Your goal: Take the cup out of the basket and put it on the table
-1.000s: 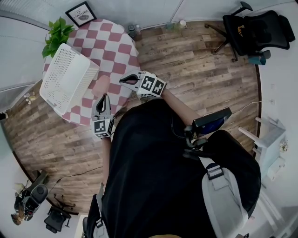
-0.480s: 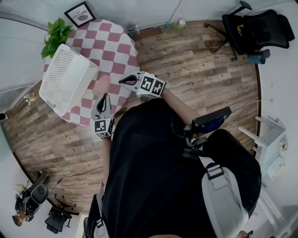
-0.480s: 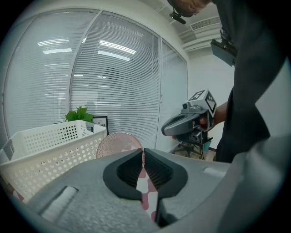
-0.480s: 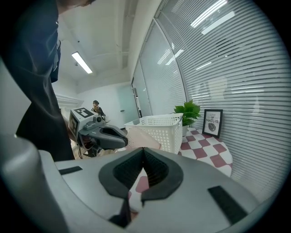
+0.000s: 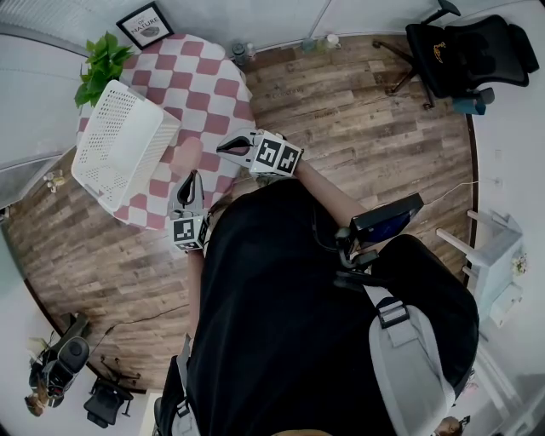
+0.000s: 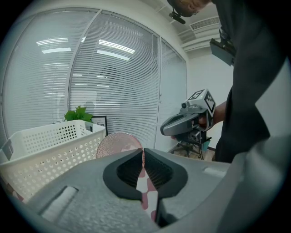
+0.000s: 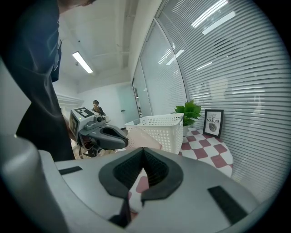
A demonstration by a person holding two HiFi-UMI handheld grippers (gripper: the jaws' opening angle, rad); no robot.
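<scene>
- The pink cup (image 5: 186,157) is seen outside the basket, on the checked tablecloth, just beside the basket's near right wall; a round face of it is turned towards the left gripper view (image 6: 119,144). Whether it stands or lies cannot be told.
- The cup is gripped by neither tool.
- The left gripper (image 5: 191,177) is held just short of the cup on the person's side. Its jaws are closed to a thin slit (image 6: 143,150) with nothing between them; only checked cloth is seen through the slit.
- The right gripper (image 5: 224,146) is held near the cup's right side, apart from it. Its jaws are likewise brought together (image 7: 143,149) and nothing is clamped.
- The white perforated basket (image 5: 123,143) is set on the left part of the round table (image 5: 209,81), tilted in the head view.
- A potted green plant (image 5: 104,61) and a framed picture (image 5: 146,25) are placed at the table's far edge, behind the basket.
- A black office chair (image 5: 464,51) is seen well apart on the wooden floor (image 5: 341,111).
</scene>
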